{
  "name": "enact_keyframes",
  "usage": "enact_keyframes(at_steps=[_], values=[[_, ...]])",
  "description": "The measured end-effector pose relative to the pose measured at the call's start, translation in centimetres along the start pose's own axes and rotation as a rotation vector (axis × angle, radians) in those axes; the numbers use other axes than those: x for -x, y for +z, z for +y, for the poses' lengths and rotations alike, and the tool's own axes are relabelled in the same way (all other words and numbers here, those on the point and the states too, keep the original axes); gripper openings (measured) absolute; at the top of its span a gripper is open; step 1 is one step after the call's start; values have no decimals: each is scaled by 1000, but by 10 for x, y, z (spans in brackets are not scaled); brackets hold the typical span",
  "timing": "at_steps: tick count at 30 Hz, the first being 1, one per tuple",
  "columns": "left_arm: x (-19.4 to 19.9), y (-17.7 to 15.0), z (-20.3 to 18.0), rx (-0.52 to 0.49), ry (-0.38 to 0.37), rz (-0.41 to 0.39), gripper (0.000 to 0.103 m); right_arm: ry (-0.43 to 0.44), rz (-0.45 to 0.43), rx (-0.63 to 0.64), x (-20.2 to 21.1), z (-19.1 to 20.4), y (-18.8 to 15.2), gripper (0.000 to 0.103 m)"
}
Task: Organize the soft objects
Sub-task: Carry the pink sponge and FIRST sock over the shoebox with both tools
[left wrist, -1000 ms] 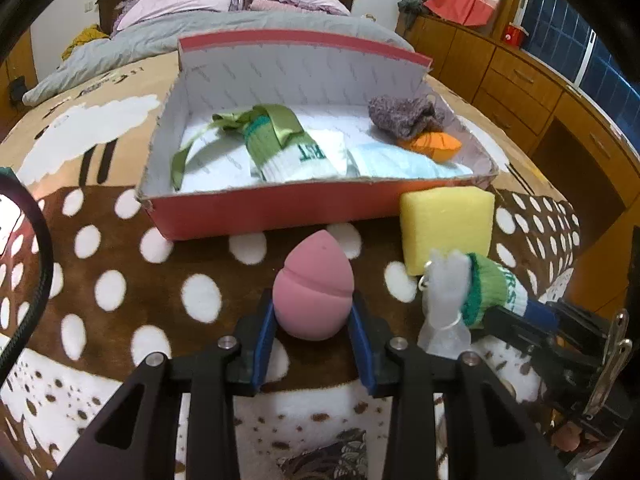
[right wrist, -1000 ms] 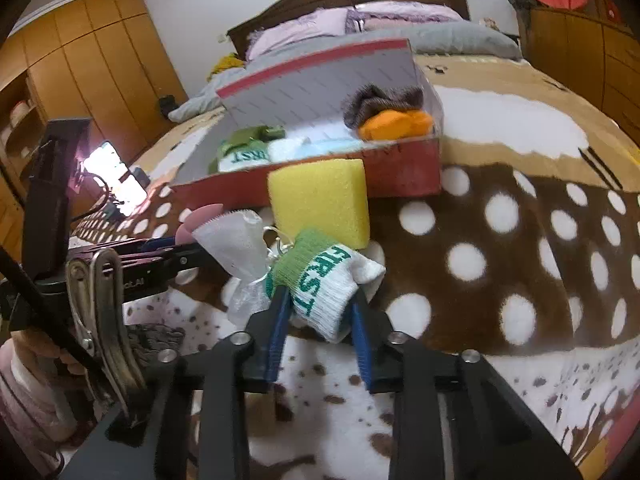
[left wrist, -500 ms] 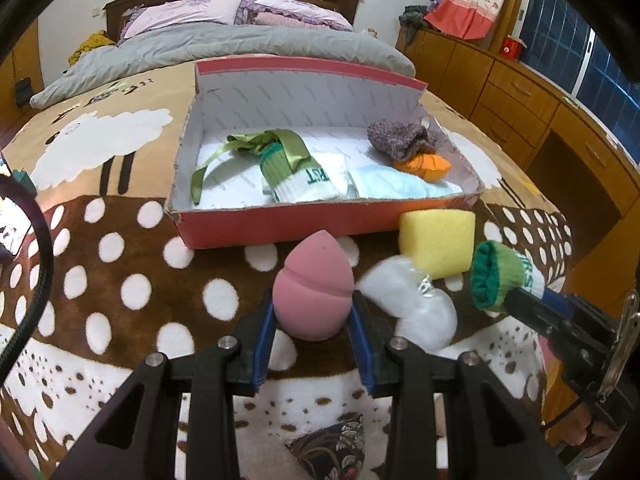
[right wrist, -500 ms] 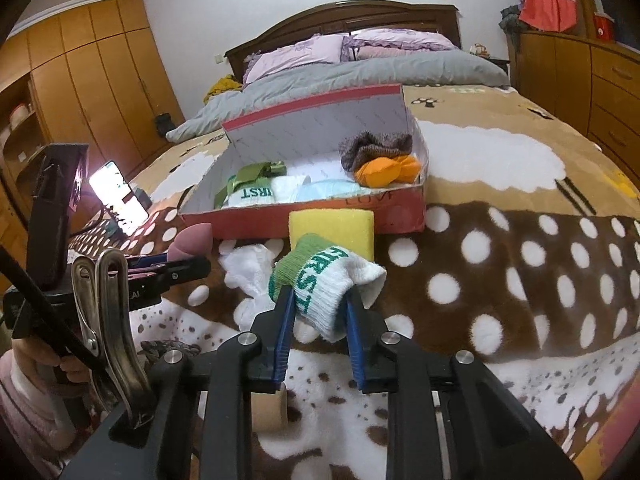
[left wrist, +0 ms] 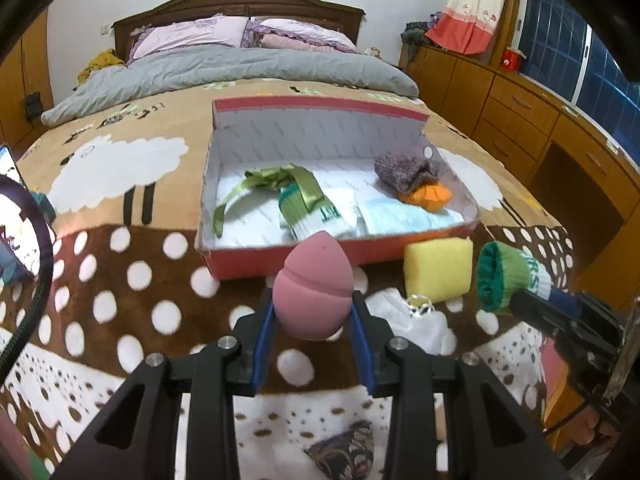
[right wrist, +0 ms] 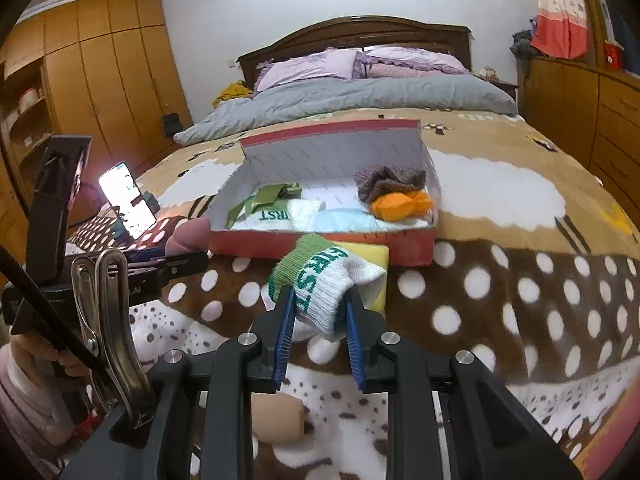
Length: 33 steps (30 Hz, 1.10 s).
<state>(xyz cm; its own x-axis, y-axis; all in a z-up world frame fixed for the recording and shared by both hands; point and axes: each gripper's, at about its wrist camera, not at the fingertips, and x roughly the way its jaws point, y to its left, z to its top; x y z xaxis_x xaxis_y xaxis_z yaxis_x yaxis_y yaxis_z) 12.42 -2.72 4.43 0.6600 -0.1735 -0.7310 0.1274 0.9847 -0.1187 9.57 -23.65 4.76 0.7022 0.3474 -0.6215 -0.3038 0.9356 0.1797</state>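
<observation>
1. The left gripper (left wrist: pixel 313 322) has its blue-padded jaws closed against the sides of a pink sponge (left wrist: pixel 313 288). The sponge is egg-shaped and matte, with a groove round its middle, and it is held above the blanket just before the box.
2. The right gripper (right wrist: pixel 320 312) pinches a rolled sock (right wrist: pixel 324 284) between its jaws. The sock is ribbed white knit with a green cuff and green letters reading "IRST"; it hangs above the blanket in front of the box.
3. Behind the sock, a yellow sponge block (left wrist: pixel 438 270) lies on the blanket against the box's near wall. It is rectangular and porous.
4. Beside it, a white gauzy pouch (left wrist: pixel 412 320) lies crumpled on the blanket.
5. The box (left wrist: pixel 280 258) is a shallow cardboard tray, red outside and white within, with its back flap upright. It holds:
   - a green satin ribbon (left wrist: pixel 280 184), loose and looped at the left;
   - a second white sock (left wrist: pixel 316 216) with a green cuff, its lettering only partly legible, under the ribbon's end;
   - a pale blue flat item (left wrist: pixel 400 218), too blurred to identify;
   - a purple-grey knit bundle (left wrist: pixel 404 172) lying on an orange soft piece (left wrist: pixel 430 196) in the right corner.
6. The blanket (left wrist: pixel 132 280) is plush, brown with white dots, then tan with sheep.
</observation>
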Motion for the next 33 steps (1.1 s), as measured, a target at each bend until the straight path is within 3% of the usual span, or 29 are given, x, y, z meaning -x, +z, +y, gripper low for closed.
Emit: enact_keyframes(at_steps=[17,33], values=[[-18,45,18,28,37,-31,37,2,-15,37,-24,10,48,25],[-60,61,32,48,69,15,37,-5,20,-2,-82,6,94,25]])
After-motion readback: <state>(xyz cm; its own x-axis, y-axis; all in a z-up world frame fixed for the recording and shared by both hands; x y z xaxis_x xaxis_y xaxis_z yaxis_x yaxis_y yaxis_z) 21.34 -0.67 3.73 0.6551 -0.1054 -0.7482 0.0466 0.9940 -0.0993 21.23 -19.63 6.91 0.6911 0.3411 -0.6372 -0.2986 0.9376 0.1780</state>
